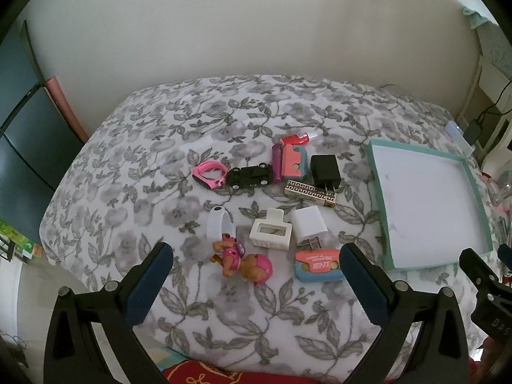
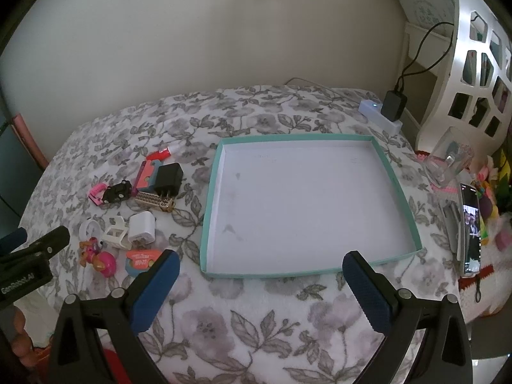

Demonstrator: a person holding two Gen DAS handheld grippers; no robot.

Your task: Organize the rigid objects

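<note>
Small rigid objects lie on a floral cloth: a pink toy dog (image 1: 242, 260), white ring (image 1: 220, 228), white clip holder (image 1: 271, 233), white charger (image 1: 309, 228), pink-blue stapler (image 1: 319, 264), black charger (image 1: 325, 169), gold patterned bar (image 1: 311, 192), black toy car (image 1: 251, 176), pink band (image 1: 209, 175). An empty teal-rimmed tray (image 1: 476, 198) lies to the right; it also shows in the right wrist view (image 2: 208, 198). My left gripper (image 1: 256, 268) is open above the toy dog. My right gripper (image 2: 260, 272) is open at the tray's near edge.
A power strip with a black adapter (image 2: 394, 105) sits behind the tray. A phone (image 2: 470, 228) and a clear glass (image 2: 449, 160) lie to the tray's right. A white lattice shelf (image 2: 473, 64) stands at the far right. The table drops off on the left.
</note>
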